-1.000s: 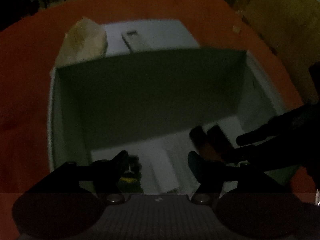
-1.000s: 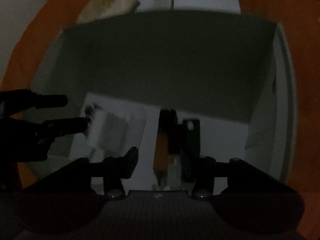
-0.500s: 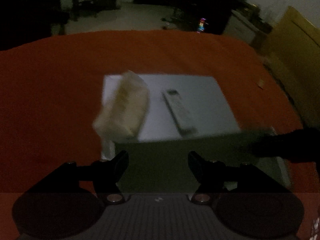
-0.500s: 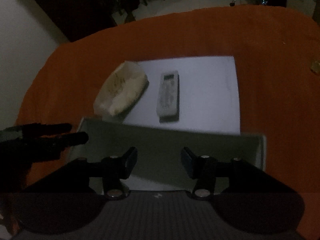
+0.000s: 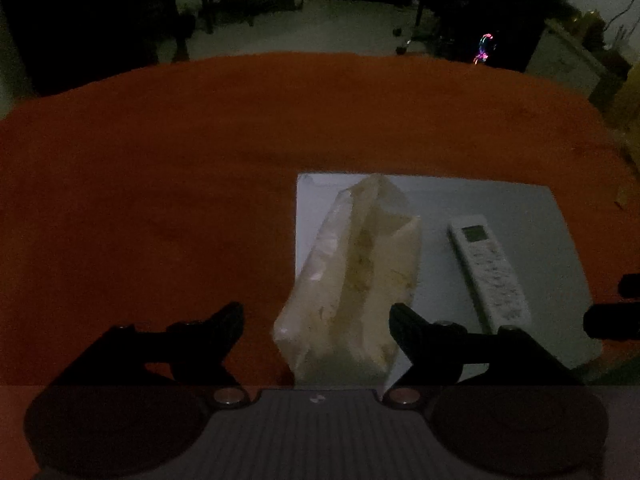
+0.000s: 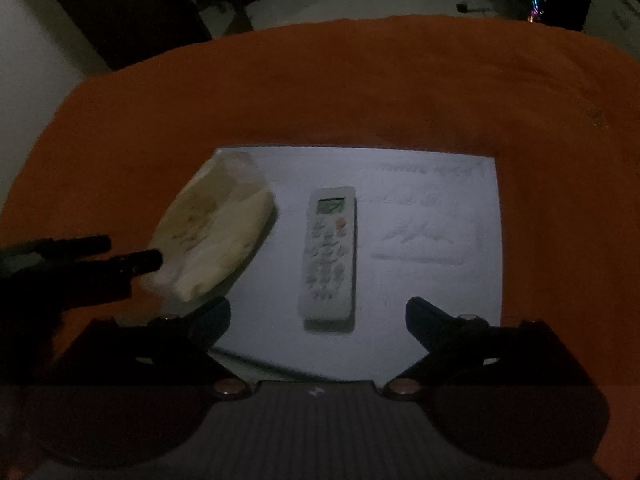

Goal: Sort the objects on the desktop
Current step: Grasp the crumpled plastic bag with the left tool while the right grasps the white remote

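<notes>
A white sheet (image 5: pixel 500 208) (image 6: pixel 420 208) lies on the orange tablecloth. On it lie a pale tissue pack in clear wrap (image 5: pixel 356 272) (image 6: pixel 216 236) and a white remote control (image 5: pixel 488 272) (image 6: pixel 330 256). My left gripper (image 5: pixel 316 320) is open, its fingers on either side of the near end of the tissue pack, not closed on it. My right gripper (image 6: pixel 318 316) is open just in front of the remote's near end. The left gripper's fingertips (image 6: pixel 132 260) show beside the tissue pack in the right wrist view.
The orange cloth (image 5: pixel 160 200) (image 6: pixel 360 92) covers the table on all sides of the sheet. The table's far edge (image 5: pixel 320 56) gives onto a dim room with dark furniture. The right gripper's fingertips (image 5: pixel 612 320) show at the right edge of the left wrist view.
Both grippers have lifted out of the white box and moved forward over it to the sheet. The box has dropped out of view. The tissue pack and remote now lie close in front.
</notes>
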Available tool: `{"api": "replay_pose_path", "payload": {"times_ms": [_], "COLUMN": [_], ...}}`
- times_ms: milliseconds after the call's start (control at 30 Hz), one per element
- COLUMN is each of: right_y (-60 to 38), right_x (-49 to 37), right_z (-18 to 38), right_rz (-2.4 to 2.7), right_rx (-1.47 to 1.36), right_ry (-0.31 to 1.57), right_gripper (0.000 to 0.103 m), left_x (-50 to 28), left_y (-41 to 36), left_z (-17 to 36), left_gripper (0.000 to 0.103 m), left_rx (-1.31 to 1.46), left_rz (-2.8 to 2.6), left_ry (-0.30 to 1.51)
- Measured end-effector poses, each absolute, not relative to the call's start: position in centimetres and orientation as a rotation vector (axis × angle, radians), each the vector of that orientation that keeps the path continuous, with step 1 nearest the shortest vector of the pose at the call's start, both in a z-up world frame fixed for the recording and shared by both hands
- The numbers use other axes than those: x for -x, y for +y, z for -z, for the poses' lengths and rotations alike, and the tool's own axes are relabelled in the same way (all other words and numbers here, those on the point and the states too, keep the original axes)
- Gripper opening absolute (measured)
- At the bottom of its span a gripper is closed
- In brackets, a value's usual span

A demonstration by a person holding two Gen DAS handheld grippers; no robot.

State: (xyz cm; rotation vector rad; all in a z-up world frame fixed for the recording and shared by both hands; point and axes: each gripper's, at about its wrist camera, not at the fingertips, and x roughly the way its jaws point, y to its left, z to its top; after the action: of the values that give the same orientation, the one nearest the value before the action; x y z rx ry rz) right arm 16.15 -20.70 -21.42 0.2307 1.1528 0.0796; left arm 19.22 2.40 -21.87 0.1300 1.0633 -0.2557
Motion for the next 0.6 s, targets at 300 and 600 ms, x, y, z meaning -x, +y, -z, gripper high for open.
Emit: {"api": "replay_pose_path", "payload": {"times_ms": [300,600], "right_y": [-20.3,-18.5], "right_x": [-21.3,-22.5], "right_z": [26.2,28.7], "right_rz": [-0.003,0.016], "right_rx": [-0.213,-0.138], "right_ry": [1.204,1.198], "right_gripper": [0.097,0.071], "left_x": [-22.2,-22.5], "left_y": [1.2,0.4], "left_z": [24.8,25.6], "left_gripper": [0.082,0.082], "left_rx": [-0.189,-0.126], "left_rz": [0.22,0.294], "left_ry": [1.083,1.056]}}
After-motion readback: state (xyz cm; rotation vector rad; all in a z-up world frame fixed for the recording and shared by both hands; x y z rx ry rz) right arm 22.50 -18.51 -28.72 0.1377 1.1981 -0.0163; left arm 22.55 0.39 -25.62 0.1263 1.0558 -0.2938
